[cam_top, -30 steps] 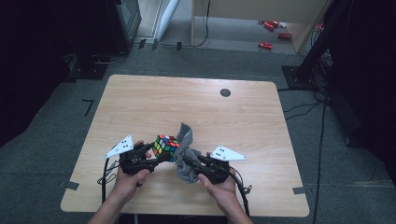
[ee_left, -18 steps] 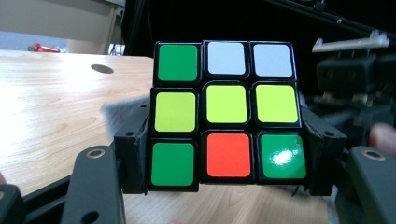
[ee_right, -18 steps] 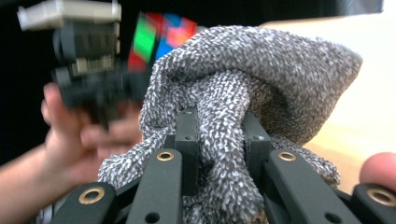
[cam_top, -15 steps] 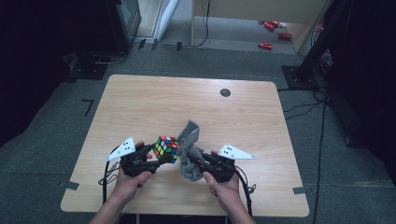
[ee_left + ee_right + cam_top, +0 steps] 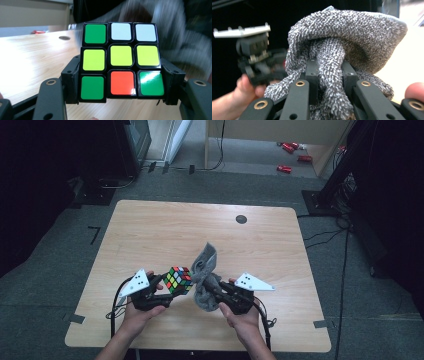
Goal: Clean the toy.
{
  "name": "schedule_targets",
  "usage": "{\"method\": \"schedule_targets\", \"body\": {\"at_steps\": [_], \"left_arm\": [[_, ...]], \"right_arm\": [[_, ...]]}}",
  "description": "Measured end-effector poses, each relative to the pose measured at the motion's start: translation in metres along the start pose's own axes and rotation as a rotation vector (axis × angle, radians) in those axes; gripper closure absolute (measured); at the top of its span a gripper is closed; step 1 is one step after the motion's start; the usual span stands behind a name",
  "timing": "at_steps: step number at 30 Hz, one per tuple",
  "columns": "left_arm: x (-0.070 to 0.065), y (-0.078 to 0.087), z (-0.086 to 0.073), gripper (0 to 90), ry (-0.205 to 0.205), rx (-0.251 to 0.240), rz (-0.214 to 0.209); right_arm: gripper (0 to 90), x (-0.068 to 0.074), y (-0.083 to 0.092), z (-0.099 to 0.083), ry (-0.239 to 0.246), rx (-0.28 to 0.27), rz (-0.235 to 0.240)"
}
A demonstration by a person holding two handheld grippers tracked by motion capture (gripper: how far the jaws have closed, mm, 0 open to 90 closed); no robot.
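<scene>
Your left claw, low and left of centre in the high view, is clamped on the cube, its jaws pressing the two sides of the cube with green, white, yellow and orange squares facing its camera. Your right claw, just right of it, is pinched tight on a fold of the grey cloth; the cloth bulges over those jaws and touches the cube's right side above the table.

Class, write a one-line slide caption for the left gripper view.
Left gripper clamps a scrambled Rubik's cube above the wooden table, grey cloth blurred behind.
</scene>
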State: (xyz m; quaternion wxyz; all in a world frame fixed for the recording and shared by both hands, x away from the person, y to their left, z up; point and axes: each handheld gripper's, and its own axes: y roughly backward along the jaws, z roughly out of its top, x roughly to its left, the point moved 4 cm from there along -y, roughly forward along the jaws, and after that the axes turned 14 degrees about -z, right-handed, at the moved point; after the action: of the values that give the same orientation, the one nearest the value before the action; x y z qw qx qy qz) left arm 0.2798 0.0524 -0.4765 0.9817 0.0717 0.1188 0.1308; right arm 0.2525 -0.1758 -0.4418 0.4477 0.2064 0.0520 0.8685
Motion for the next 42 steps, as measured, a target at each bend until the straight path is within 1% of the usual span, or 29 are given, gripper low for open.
{"method": "schedule_targets", "body": {"at_steps": [1, 2, 3, 6, 7, 8, 10, 11, 12, 13, 14, 15, 16, 18, 20, 21, 23, 24, 27, 28, 30, 31, 33, 34, 36, 37, 39, 40, 42], "left_arm": [[-0.002, -0.003, -0.001, 34.3, -0.011, 0.013, -0.001], [-0.007, -0.009, -0.003, 34.3, -0.044, 0.044, -0.005], [-0.010, -0.012, -0.004, 34.3, -0.066, 0.062, -0.007], [-0.024, -0.024, -0.007, 34.3, -0.163, 0.129, -0.023], [-0.028, -0.026, -0.008, 34.3, -0.192, 0.145, -0.017], [-0.031, -0.027, -0.008, 34.3, -0.212, 0.152, -0.007], [-0.031, -0.026, -0.006, 34.3, -0.210, 0.136, -0.014], [-0.032, -0.024, -0.005, 34.4, -0.211, 0.126, -0.015], [-0.032, -0.023, -0.003, 34.3, -0.216, 0.121, -0.012], [-0.032, -0.023, -0.003, 34.3, -0.219, 0.121, -0.010], [-0.031, -0.022, -0.003, 34.3, -0.214, 0.121, -0.014], [-0.029, -0.023, -0.003, 34.3, -0.206, 0.123, -0.016], [-0.029, -0.023, -0.004, 34.3, -0.202, 0.128, -0.016], [-0.028, -0.025, -0.007, 34.3, -0.205, 0.151, -0.007], [-0.028, -0.027, -0.009, 34.3, -0.215, 0.178, -0.003], [-0.029, -0.028, -0.010, 34.3, -0.214, 0.184, -0.003], [-0.030, -0.029, -0.011, 34.3, -0.211, 0.191, -0.004], [-0.030, -0.030, -0.010, 34.3, -0.215, 0.195, 0.000], [-0.033, -0.029, -0.007, 34.3, -0.245, 0.208, 0.011], [-0.033, -0.029, -0.006, 34.3, -0.241, 0.201, 0.013], [-0.032, -0.028, -0.006, 34.3, -0.228, 0.195, 0.011], [-0.031, -0.028, -0.006, 34.3, -0.223, 0.195, 0.015], [-0.032, -0.029, -0.008, 34.3, -0.213, 0.196, 0.021], [-0.033, -0.029, -0.007, 34.3, -0.217, 0.197, 0.023], [-0.036, -0.028, -0.005, 34.3, -0.233, 0.197, 0.029], [-0.038, -0.027, -0.003, 34.3, -0.237, 0.192, 0.035], [-0.040, -0.026, -0.001, 34.3, -0.245, 0.193, 0.042], [-0.041, -0.025, -0.001, 34.3, -0.247, 0.195, 0.044], [-0.040, -0.023, 0.000, 34.3, -0.233, 0.186, 0.039]], "right_arm": [[74.5, 0.000, 0.003, 0.003, 0.007, -0.011, -0.002], [74.4, 0.001, 0.004, 0.005, 0.009, -0.012, 0.000], [74.3, 0.003, 0.004, 0.006, 0.021, -0.003, 0.007], [74.2, 0.012, 0.001, 0.003, 0.060, 0.018, 0.000], [74.2, 0.015, -0.001, 0.002, 0.069, 0.026, -0.007], [74.2, 0.016, -0.002, 0.000, 0.074, 0.027, -0.010], [74.2, 0.013, -0.002, -0.001, 0.048, 0.031, -0.002], [74.2, 0.010, -0.002, -0.001, 0.037, 0.037, -0.008], [74.2, 0.006, -0.003, -0.003, 0.031, 0.041, -0.019], [74.2, 0.002, -0.005, -0.005, 0.035, 0.053, -0.038], [74.3, -0.003, -0.006, -0.008, 0.035, 0.068, -0.065], [74.3, -0.007, -0.008, -0.010, 0.025, 0.083, -0.077], [74.4, -0.009, -0.008, -0.011, 0.006, 0.094, -0.078], [74.3, -0.007, -0.008, -0.011, 0.011, 0.092, -0.075], [74.4, 0.003, -0.006, -0.007, 0.039, 0.069, -0.046], [74.4, 0.008, -0.006, -0.005, 0.055, 0.055, -0.040], [74.4, 0.015, -0.004, -0.003, 0.091, 0.041, -0.043], [74.4, 0.015, -0.004, -0.004, 0.093, 0.039, -0.046], [74.4, 0.007, -0.007, -0.007, 0.057, 0.052, -0.054], [74.4, 0.003, -0.008, -0.009, 0.052, 0.063, -0.074], [74.5, -0.002, -0.009, -0.012, 0.035, 0.077, -0.085], [74.6, -0.002, -0.009, -0.012, 0.032, 0.079, -0.085], [74.7, 0.005, -0.007, -0.010, 0.057, 0.071, -0.087], [74.7, 0.011, -0.004, -0.007, 0.071, 0.060, -0.082], [74.6, 0.018, -0.001, -0.003, 0.075, 0.042, -0.063], [74.6, 0.019, 0.000, -0.001, 0.079, 0.037, -0.062], [74.5, 0.018, 0.001, 0.000, 0.064, 0.030, -0.052], [74.6, 0.017, 0.001, -0.001, 0.063, 0.033, -0.056], [74.6, 0.011, -0.002, -0.006, 0.067, 0.052, -0.080]]}}
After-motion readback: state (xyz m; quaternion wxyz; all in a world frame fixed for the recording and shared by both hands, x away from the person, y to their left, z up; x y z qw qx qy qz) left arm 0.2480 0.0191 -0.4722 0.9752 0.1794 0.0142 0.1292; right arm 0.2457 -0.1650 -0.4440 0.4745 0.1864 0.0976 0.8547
